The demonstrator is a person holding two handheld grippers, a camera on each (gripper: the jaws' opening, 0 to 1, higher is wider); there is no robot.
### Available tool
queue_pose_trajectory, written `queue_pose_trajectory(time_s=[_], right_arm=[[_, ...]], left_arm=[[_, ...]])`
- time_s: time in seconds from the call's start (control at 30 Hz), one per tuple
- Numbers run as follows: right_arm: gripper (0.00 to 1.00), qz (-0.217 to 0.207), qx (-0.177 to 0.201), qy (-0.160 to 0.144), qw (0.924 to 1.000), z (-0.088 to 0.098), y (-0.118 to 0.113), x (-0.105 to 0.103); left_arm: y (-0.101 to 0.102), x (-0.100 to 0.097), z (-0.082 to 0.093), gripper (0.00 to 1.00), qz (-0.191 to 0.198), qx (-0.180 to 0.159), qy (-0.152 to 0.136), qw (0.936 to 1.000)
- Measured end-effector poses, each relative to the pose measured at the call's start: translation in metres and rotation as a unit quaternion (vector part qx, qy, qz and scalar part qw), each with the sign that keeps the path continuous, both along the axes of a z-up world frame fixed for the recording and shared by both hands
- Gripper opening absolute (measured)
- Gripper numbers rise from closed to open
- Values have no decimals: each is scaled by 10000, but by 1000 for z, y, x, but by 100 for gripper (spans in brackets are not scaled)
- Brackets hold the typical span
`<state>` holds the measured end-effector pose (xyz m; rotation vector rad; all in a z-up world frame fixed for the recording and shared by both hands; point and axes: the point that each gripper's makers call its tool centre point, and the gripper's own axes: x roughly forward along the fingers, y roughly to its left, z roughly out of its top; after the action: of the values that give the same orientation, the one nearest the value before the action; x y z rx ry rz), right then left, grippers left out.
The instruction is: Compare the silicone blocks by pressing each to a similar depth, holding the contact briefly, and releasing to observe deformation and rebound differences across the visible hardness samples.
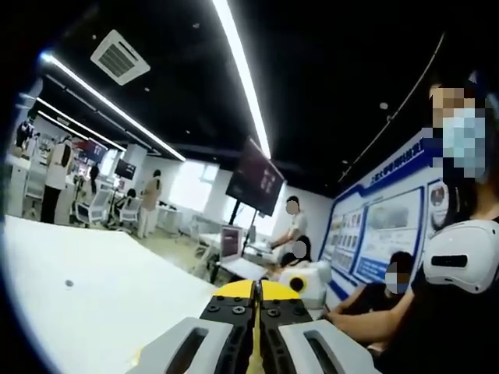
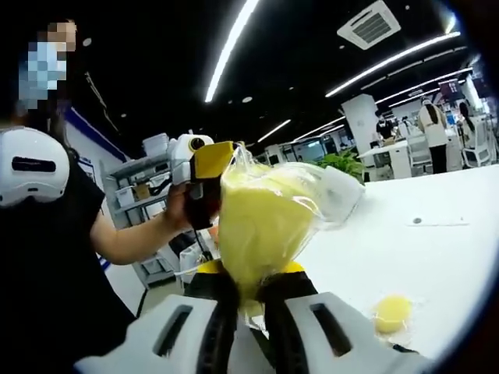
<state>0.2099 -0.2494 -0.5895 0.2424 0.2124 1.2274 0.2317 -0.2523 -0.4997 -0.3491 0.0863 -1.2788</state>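
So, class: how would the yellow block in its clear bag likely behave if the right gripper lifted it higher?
The clear bag looks thin and crinkled, so probably floppy and slippery. The yellow block bulges roundly inside, suggesting soft material that may sag or swing. The right gripper pinches only its bottom edge, so it could tip.

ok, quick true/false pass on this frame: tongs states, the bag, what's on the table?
1. The right tongs are shut on a clear bag of yellow material. True.
2. The left tongs are wide open. False: their jaws are together.
3. A small yellow piece lies on the white table. True.
4. The bag rests flat on the table. False: it is held up above it.
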Motion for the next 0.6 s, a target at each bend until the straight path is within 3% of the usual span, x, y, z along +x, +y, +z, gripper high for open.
queue_pose_trajectory(time_s=[0.03, 0.17, 0.3, 0.43, 0.5, 0.6], right_arm=[[11, -101, -100, -200, 9997, -1, -1, 4], [19, -258, -104, -218, 9994, -2, -3, 9], [27, -524, -448, -282, 9972, -14, -9, 19], [39, -746, -568, -232, 9953, -23, -14, 25], [41, -787, -642, -68, 9948, -29, -16, 25], [44, -957, -837, -98, 9918, -38, -22, 29]], left_arm=[[0, 0, 0, 0, -2, -5, 13, 10000], [3, 2, 0, 0, 8, -121, 105, 9999], [8, 7, -4, 0, 91, -129, 227, 9996], [13, 9, -7, 0, 111, -220, 310, 9992], [15, 11, -10, 0, 157, -231, 369, 9989], [18, 13, -19, 0, 234, -171, 432, 9986]])
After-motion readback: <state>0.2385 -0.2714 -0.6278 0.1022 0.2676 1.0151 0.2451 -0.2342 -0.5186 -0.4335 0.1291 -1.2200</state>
